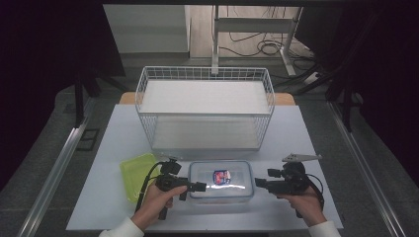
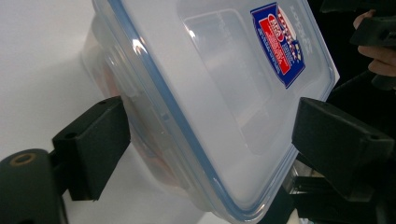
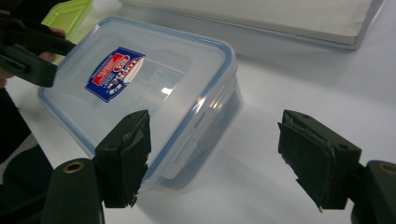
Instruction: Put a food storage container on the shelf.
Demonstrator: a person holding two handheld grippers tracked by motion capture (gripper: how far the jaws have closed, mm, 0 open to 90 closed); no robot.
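High view: a clear lidded container (image 1: 221, 181) sits on the white surface (image 1: 291, 133) at 6 o'clock of the wire basket (image 1: 205, 106), with a green lid (image 1: 136, 173) at its 9 o'clock. The left tool (image 1: 200, 186) touches the container's left edge; the right tool (image 1: 258, 183) is just beside its right edge.

Left gripper view: the left tool (image 2: 205, 135) is spread wide, straddling the container's (image 2: 219, 93) edge without clamping it.

Right gripper view: the right tool (image 3: 212, 154) gapes wide, one jaw over the container's (image 3: 140, 88) lid corner, the other over bare surface.
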